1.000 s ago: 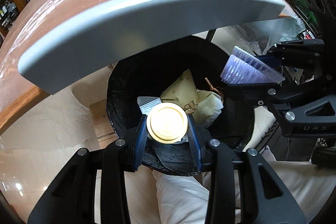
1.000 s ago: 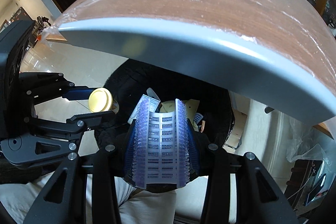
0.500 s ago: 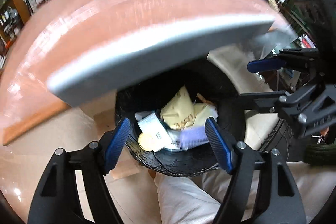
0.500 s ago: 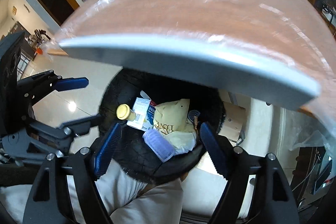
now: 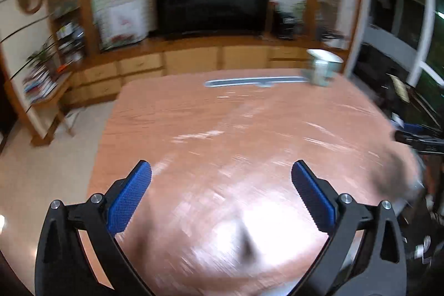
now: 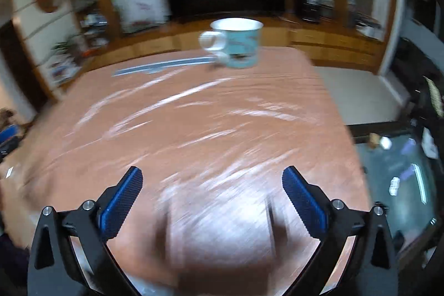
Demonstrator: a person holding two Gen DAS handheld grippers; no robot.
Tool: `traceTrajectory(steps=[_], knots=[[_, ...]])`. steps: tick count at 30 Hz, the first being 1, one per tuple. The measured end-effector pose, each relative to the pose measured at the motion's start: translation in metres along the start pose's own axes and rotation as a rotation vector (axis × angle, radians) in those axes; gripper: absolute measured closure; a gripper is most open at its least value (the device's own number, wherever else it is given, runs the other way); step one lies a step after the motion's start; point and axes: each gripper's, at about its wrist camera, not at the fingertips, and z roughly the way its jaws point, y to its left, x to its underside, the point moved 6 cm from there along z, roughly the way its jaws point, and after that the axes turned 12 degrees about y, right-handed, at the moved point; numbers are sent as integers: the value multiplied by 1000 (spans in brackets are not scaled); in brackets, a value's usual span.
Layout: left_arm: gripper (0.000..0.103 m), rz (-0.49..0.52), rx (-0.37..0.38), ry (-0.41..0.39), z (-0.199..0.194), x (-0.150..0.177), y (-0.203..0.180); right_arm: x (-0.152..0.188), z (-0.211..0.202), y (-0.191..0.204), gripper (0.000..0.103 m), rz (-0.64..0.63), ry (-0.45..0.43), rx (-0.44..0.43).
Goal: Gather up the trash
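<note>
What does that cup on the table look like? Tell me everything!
The cup is a mug, light teal outside with small dark pictures too blurred to read, and a white rim, inside and handle. It looks like ceramic or enamel. It stands upright near the far edge of the reddish wooden table, with its handle pointing left in the right wrist view. Only the table touches it; a long grey strip lies just beside it.

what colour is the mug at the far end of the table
Light turquoise with a white handle and rim, mug; clearest in the right wrist view.

Tabletop (image 5: 249, 129) and mug (image 6: 238, 46) motion-blurred, mug print illegible.
</note>
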Motion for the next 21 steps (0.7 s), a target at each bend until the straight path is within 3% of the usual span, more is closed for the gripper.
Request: traceTrajectory(steps=[7, 15, 21], knots=[[2, -142, -91, 135, 90, -32, 58, -47, 64, -59, 4, 75, 53, 114], [2, -223, -122, 181, 124, -45, 103, -68, 101, -94, 4, 152, 81, 153], [2, -211, -134, 206, 136, -45, 104, -68, 103, -98, 4, 149, 78, 175]])
